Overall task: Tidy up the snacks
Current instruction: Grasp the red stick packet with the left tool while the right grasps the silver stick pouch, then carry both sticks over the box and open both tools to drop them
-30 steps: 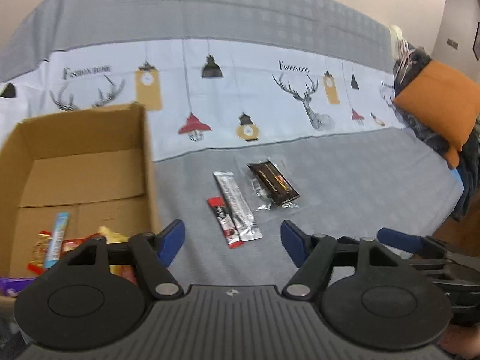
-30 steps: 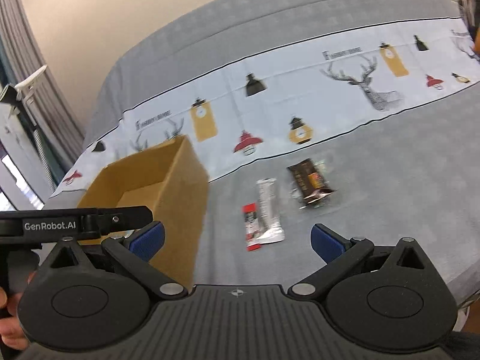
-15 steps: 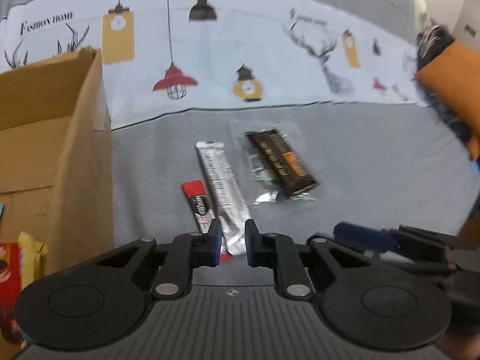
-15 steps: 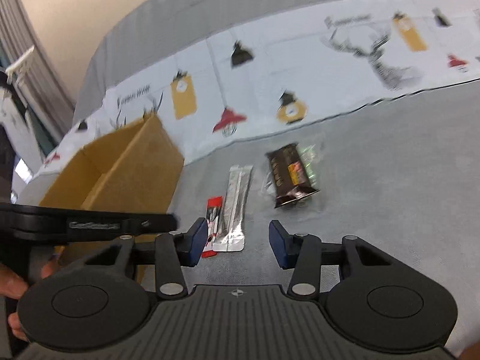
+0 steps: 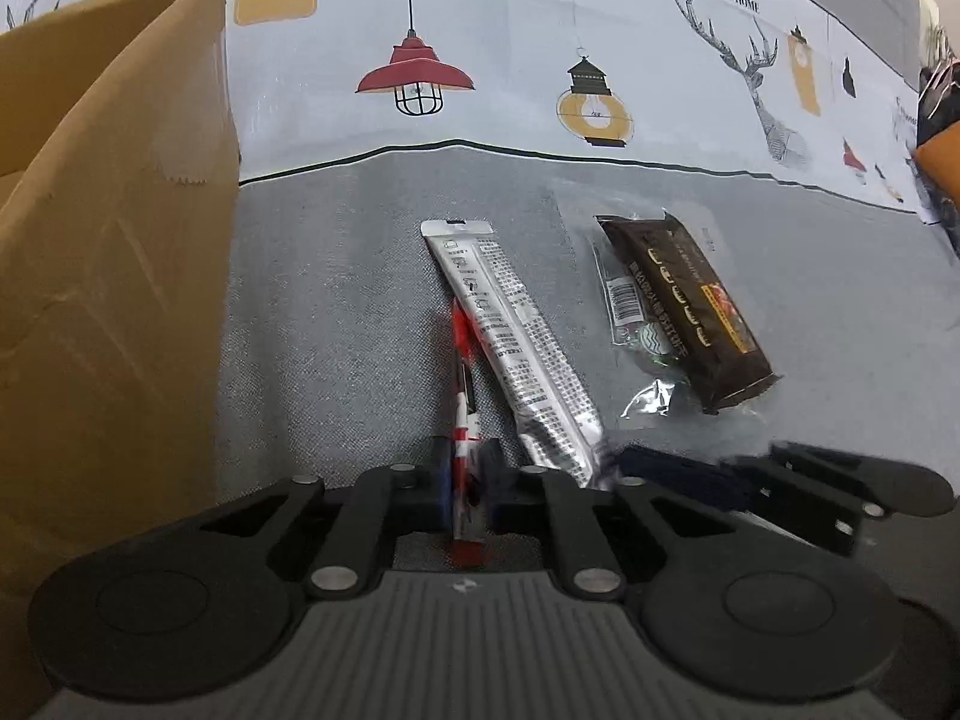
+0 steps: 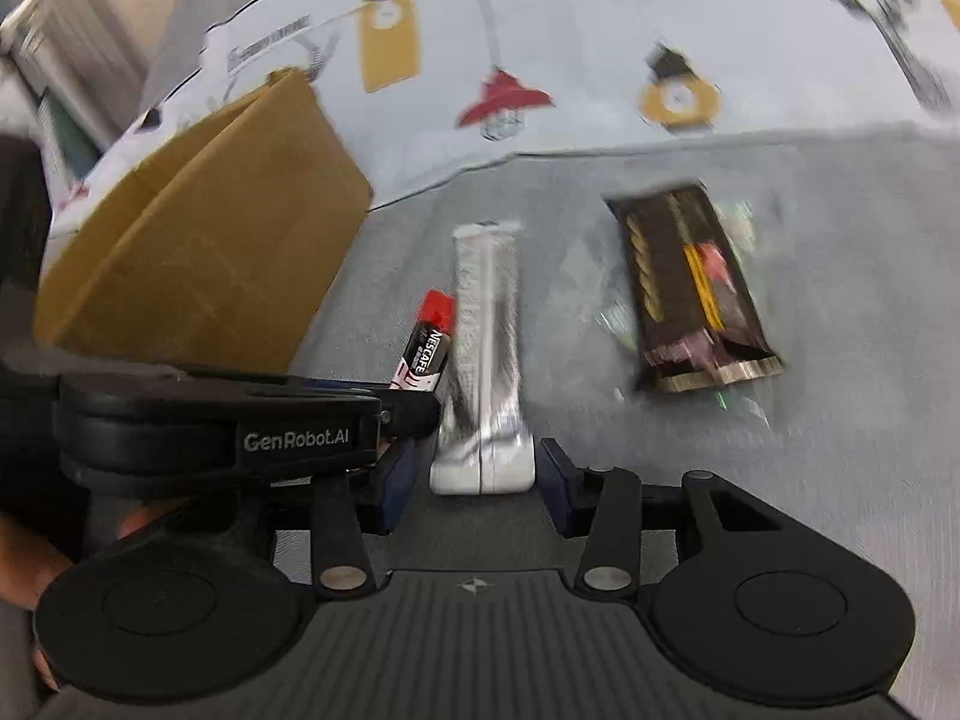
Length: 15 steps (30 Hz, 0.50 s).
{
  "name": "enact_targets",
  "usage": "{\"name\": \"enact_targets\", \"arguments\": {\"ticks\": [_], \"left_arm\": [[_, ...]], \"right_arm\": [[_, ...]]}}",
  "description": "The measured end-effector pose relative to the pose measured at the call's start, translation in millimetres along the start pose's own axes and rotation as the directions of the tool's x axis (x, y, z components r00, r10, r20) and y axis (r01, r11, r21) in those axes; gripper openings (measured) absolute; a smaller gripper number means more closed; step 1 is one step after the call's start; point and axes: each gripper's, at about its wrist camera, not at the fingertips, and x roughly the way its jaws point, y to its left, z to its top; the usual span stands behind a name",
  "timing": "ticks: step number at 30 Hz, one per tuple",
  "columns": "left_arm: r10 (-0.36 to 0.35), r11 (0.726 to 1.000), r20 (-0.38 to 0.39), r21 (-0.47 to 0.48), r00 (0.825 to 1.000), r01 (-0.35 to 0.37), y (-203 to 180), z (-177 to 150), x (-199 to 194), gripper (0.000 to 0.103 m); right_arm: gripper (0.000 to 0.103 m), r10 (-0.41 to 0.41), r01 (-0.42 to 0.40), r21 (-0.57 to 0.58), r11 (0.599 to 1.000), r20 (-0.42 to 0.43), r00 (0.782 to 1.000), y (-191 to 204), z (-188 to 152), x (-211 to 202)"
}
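Jaws on both tools have just been closing, and each pair now has a packet between its pads. The left gripper (image 5: 467, 489) has come down from above the bed and pinched the near end of the red Nescafé stick (image 5: 463, 396), its jaws nearly together with the thin sachet clamped upright between them; in the right wrist view the stick's far end tilts up off the cloth, so it looks already gripped. The right gripper (image 6: 477, 477) has dropped in beside it and narrowed from wide open to a moderate gap straddling the near end of the silver sachet (image 6: 486, 360); whether its pads press the foil yet I cannot tell, since a sliver of space seems to remain on either side. The dark chocolate bar (image 5: 684, 306) in its clear wrapper lies untouched on the grey bedspread (image 5: 336, 300), just to the right of the silver sachet. The cardboard box (image 5: 114, 240) stands open at the left, close by. I judge two of the three loose snacks are about to be lifted toward the box, leaving the chocolate bar for a later pass.
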Motion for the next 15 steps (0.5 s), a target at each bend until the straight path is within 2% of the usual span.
{"name": "enact_targets", "arguments": {"ticks": [7,11,15], "left_arm": [[-0.038,0.998,-0.037,-0.048,0.999,0.036,0.7,-10.3,-8.0,0.006],[-0.041,0.998,-0.063,-0.043,0.997,0.039,-0.8,-20.0,-15.9,0.006],[-0.062,0.998,-0.090,-0.024,0.994,0.060,-3.6,-40.2,-28.1,0.007]], "right_arm": [[0.040,-0.039,0.039,-0.068,0.997,-0.004,0.999,0.7,-9.8,-13.6],[0.040,-0.121,0.118,-0.159,0.980,-0.010,0.993,1.6,-37.5,-40.2],[0.040,-0.168,0.165,-0.137,0.977,-0.010,0.986,-12.2,-71.6,-80.8]]}}
